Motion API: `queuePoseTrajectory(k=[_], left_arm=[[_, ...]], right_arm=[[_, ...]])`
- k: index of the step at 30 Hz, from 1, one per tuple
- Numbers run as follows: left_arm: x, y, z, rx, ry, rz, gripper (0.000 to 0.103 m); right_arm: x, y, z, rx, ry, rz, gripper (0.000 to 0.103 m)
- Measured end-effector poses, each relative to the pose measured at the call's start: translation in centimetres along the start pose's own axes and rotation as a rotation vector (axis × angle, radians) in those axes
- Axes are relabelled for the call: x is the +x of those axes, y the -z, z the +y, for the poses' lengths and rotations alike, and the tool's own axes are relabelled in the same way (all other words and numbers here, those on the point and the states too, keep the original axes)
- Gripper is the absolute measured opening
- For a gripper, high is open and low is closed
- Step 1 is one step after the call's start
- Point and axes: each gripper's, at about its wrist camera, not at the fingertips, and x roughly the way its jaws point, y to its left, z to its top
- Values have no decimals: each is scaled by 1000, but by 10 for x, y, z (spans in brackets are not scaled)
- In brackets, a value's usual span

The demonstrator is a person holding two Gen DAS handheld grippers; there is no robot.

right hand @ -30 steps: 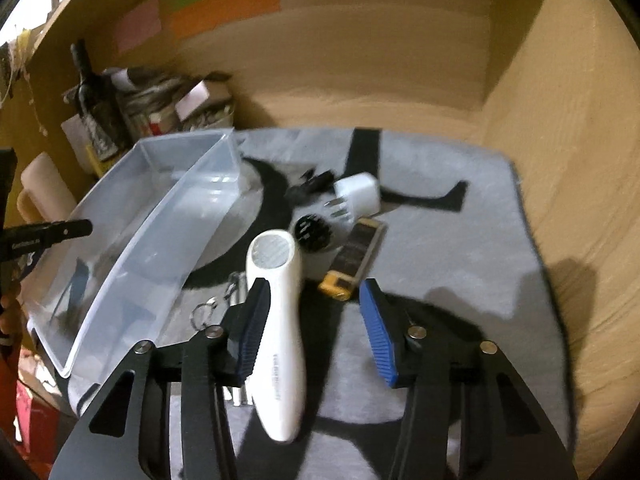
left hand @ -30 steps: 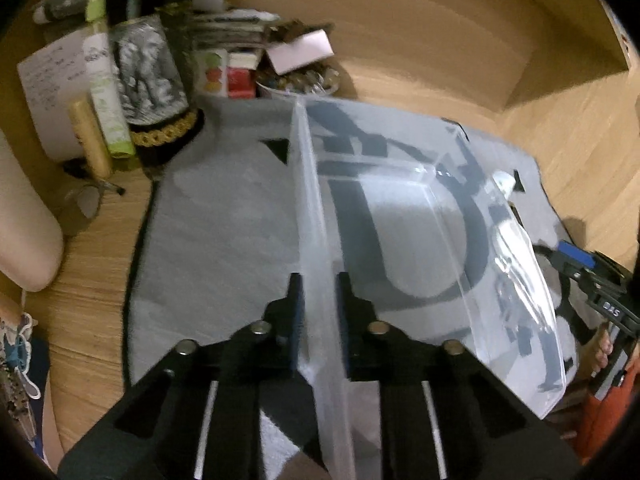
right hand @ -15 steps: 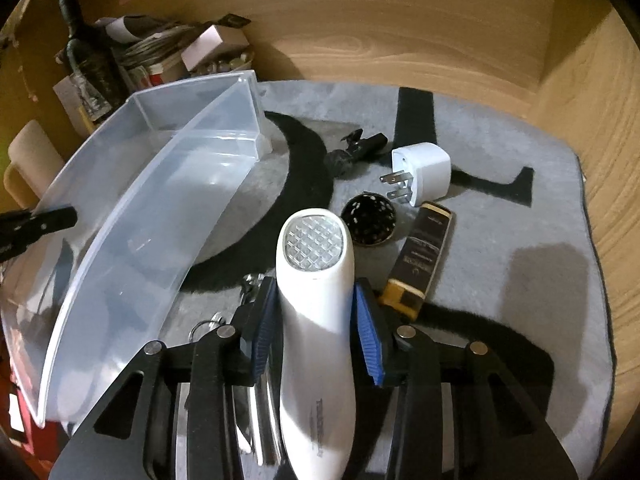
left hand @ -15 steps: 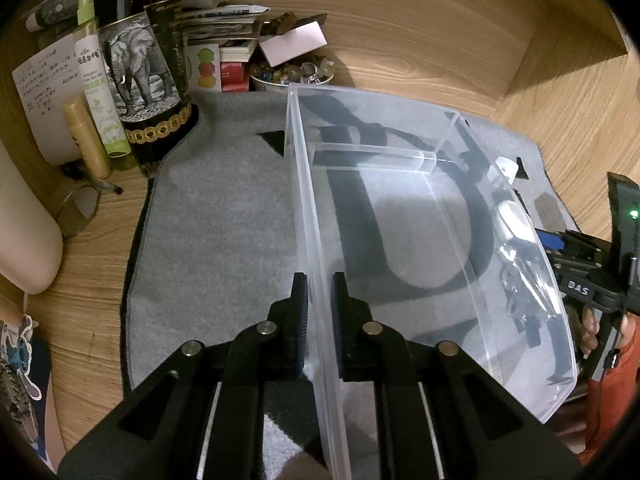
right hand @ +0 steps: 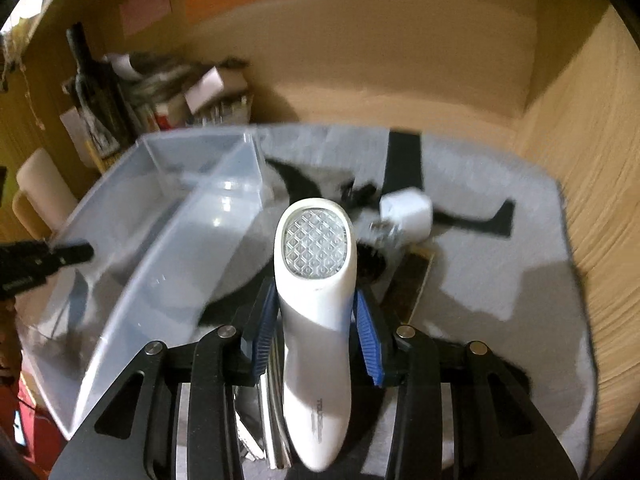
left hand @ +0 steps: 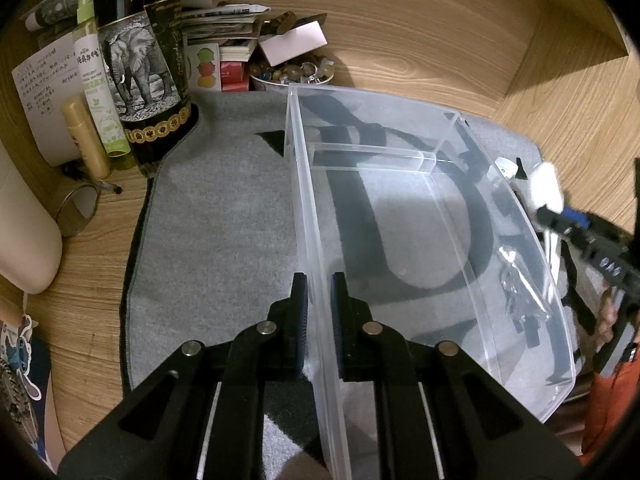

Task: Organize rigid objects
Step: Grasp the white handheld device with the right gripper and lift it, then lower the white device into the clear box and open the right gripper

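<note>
My left gripper (left hand: 318, 312) is shut on the near left wall of a clear plastic bin (left hand: 304, 184) that sits on a grey mat (left hand: 224, 232). The bin (right hand: 168, 240) looks empty. My right gripper (right hand: 316, 320) is shut on a white handheld device with a faceted clear lens (right hand: 316, 264) and holds it lifted above the mat, just right of the bin. In the left wrist view the device (left hand: 546, 188) and right gripper show beyond the bin's right wall. A white plug adapter (right hand: 406, 212), a black round piece (right hand: 370, 260) and a dark slim box (right hand: 412, 280) lie on the mat.
Wooden walls close in the back and right. At back left stand a dark elephant-label bottle (left hand: 140, 64), a green spray bottle (left hand: 96, 92), a gold tube (left hand: 86, 136), boxes and a bowl of small items (left hand: 292, 74). Keys lie by the bin (left hand: 516, 292).
My right gripper closed on the white device and lifted it off the mat. My left gripper kept its hold on the bin wall; the bin settled with little shift.
</note>
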Motion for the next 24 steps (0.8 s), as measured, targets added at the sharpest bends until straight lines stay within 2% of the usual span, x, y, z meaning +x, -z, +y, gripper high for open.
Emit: queuePoseTrajectory(k=[9,14,19,24], left_arm=[[0,0,0,-6,1,1,11],[0,0,0,-5,0,-2,11],[0,0,0,-4,-1,-3,11],[0,0,0,0,-3,-5,11]], right_arm=[[-53,-35,15,-24,-3,-167,35],[-73,-52,37,-59,-40,-239,35],[-84,-60,65,-106,-99,-276,35],[-73,-60,92,-154,-164,-250,35]])
